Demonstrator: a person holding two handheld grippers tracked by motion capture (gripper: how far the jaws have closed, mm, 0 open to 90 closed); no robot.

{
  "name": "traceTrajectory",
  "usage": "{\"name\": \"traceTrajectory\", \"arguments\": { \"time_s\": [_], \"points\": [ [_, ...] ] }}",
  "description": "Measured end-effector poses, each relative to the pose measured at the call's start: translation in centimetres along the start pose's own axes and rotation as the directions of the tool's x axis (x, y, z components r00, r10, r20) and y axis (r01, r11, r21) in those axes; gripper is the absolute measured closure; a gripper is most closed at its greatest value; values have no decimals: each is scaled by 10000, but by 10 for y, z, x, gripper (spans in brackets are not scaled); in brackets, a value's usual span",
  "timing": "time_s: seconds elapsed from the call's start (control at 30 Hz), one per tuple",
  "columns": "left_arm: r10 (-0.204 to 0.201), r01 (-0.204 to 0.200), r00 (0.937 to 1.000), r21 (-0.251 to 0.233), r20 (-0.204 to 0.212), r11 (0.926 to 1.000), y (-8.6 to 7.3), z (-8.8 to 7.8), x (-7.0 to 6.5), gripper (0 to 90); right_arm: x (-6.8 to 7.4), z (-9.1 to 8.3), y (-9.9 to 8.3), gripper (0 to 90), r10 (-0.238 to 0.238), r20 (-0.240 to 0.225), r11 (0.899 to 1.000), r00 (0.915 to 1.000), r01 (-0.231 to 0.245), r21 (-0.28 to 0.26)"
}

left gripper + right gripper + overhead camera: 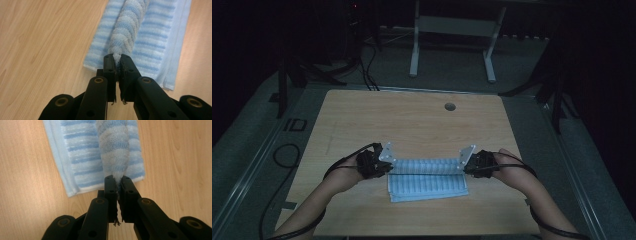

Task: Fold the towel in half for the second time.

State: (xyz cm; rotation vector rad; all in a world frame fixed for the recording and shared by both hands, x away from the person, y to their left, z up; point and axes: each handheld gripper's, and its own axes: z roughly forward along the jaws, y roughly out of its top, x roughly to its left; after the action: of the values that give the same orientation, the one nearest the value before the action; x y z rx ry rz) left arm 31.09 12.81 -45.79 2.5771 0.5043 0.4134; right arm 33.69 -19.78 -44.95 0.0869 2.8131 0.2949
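Note:
A blue-and-white striped towel (427,181) lies on the wooden table (412,120), near its front edge. Its far edge is lifted and stretched in a band between my two grippers. My left gripper (384,167) is shut on the towel's left end; the left gripper view has the bunched striped cloth (125,30) pinched between the jaws of my left gripper (117,60). My right gripper (466,169) is shut on the right end; in the right gripper view the cloth (113,147) rises from the closed tips of that gripper (117,180). The rest of the towel (80,157) rests flat on the table.
A round cable hole (450,106) sits near the table's far edge. Beyond the table stands a white metal frame (452,30) on a grey floor, with black cables (367,70) and dark stands at either side. Bare wood lies behind the towel.

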Motion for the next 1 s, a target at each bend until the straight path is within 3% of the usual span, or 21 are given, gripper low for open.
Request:
{"name": "traceTrajectory", "arguments": {
  "time_s": [0.17,0.27,0.4,0.53,0.6,0.67,0.77,0.87,1.0],
  "points": [
    [-137,136,9997,-77,-179,9999,2,-10,-8,845,2,-14,-2,850,211,313,9991,9993,-200,-367],
    [44,-45,10000,-52,-65,10000,0,-12,-24,845,13,-17,-8,850,228,443,9985,9988,-205,-516],
    [102,-104,9996,96,253,9999,-5,-10,-39,844,33,-14,-15,849,293,181,9978,9994,-282,-593],
    [212,-227,9982,270,553,9994,-10,-4,-50,844,51,-7,-20,848,31,-97,9993,9999,-35,-372],
    [234,-258,9969,311,752,9992,-12,-3,-54,843,54,-6,-21,847,113,-147,9991,9998,-118,-400],
    [152,-176,9976,357,670,9992,-13,-1,-58,842,58,-7,-24,847,75,-149,9988,9999,-82,-486],
    [4,-13,9991,206,435,9998,-12,-7,-56,844,58,-13,-24,848,104,-5,9980,9999,-104,-626],
    [-163,162,9998,43,147,9999,-6,-15,-46,847,47,-26,-20,849,204,433,9965,9989,-168,-821],
    [3,-3,10000,46,-17,10000,0,-19,-45,846,33,-36,-13,850,330,693,9962,9970,-273,-824]
  ]
}}
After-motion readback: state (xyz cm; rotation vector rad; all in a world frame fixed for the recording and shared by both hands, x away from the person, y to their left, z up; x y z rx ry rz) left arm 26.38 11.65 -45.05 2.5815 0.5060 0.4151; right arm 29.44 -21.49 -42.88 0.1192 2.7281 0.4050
